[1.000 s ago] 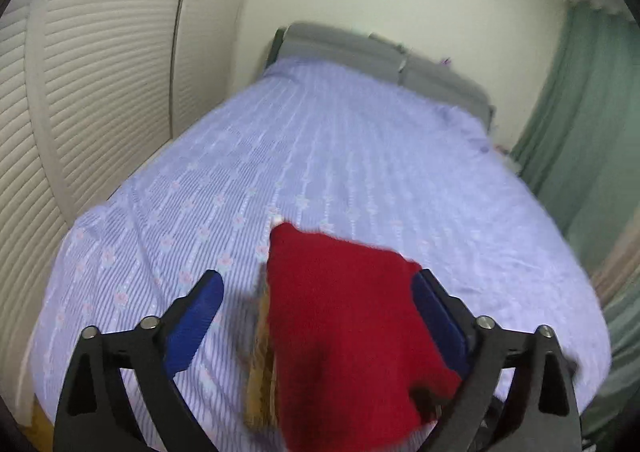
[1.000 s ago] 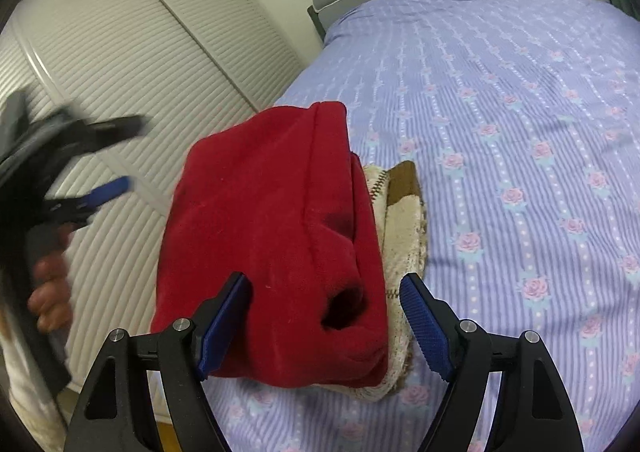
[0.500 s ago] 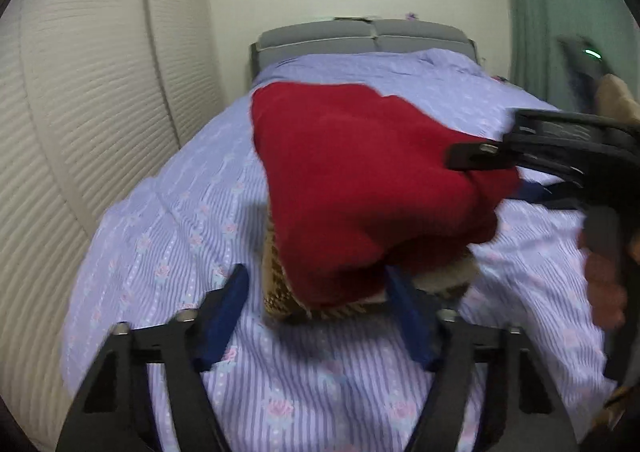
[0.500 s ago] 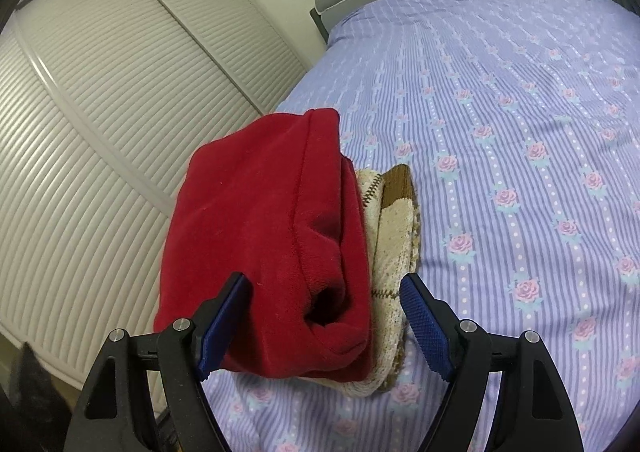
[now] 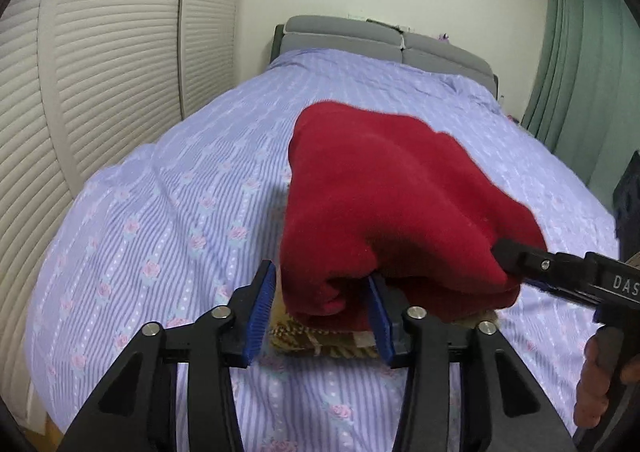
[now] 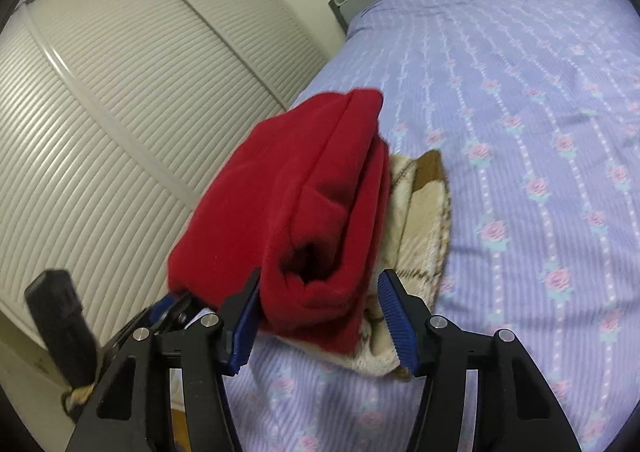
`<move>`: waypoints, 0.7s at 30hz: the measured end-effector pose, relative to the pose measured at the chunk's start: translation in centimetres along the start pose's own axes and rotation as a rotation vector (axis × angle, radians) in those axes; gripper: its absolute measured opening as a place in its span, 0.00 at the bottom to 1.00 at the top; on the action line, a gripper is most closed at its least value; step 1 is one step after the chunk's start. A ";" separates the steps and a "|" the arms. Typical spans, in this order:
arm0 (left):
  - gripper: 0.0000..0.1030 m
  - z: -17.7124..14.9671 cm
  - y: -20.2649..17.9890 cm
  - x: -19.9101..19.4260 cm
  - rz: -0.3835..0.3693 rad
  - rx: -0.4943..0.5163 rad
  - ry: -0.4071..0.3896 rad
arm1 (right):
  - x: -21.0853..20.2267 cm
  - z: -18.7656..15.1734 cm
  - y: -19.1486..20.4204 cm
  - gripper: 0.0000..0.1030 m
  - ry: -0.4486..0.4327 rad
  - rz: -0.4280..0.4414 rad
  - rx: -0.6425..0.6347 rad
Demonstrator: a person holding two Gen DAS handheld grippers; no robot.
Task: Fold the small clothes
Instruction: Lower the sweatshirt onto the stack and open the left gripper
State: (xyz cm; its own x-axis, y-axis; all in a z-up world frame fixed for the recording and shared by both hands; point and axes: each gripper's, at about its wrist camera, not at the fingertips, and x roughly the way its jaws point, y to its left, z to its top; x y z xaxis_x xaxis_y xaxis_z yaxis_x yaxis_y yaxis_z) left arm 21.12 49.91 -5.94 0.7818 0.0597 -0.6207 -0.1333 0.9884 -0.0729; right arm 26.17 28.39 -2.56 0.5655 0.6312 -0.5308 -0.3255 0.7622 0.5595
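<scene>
- The left gripper (image 5: 322, 310), low in the centre of its own view, has its blue pads spread with the near corner of the red garment (image 5: 400, 208) lying between them; the pads look apart from the cloth, so I judge it open, not clamping.
- The right gripper (image 6: 318, 316), low centre of its view, also stands wide, its left pad just touching the red roll's end, its right pad clear.
- In the left view, the right gripper's tip meets the red cloth at the right edge.
- The red garment sits folded into a thick bundle atop a beige-and-brown knit (image 6: 420, 212), itself folded, near the foot of the bed (image 6: 540, 112).
- Judgement: both pieces look folded and stacked; only tidying or shifting the pile seems left.
</scene>
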 end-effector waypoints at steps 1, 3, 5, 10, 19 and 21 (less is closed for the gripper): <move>0.53 -0.3 -0.2 0.2 0.027 0.019 0.010 | 0.0 -0.1 0.1 0.56 -0.003 -0.008 -0.010; 0.53 -0.7 -0.3 0.7 0.050 0.025 0.035 | 0.0 -0.3 0.3 0.56 -0.007 -0.020 -0.024; 0.54 -0.9 -0.2 0.4 0.046 0.011 0.027 | 0.0 -0.6 0.1 0.56 0.003 -0.017 -0.018; 0.62 -1.0 -2.2 -1.6 0.106 0.103 0.000 | -1.0 -0.5 0.2 0.57 -0.020 -0.031 -0.030; 0.82 1.0 -6.0 -10.0 0.234 0.098 -0.141 | -4.4 0.8 0.0 0.68 -0.071 -0.029 -0.053; 0.83 1.2 -7.2 -11.1 0.261 0.124 -0.149 | -5.8 0.9 -0.4 0.70 -0.087 -0.035 -0.064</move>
State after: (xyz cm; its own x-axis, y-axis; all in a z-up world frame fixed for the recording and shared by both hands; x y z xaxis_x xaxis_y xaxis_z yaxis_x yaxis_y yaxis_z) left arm 14.11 42.31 2.44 0.8126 0.3240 -0.4844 -0.2731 0.9460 0.1746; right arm 23.70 24.31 0.86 0.6406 0.5910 -0.4903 -0.3504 0.7931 0.4982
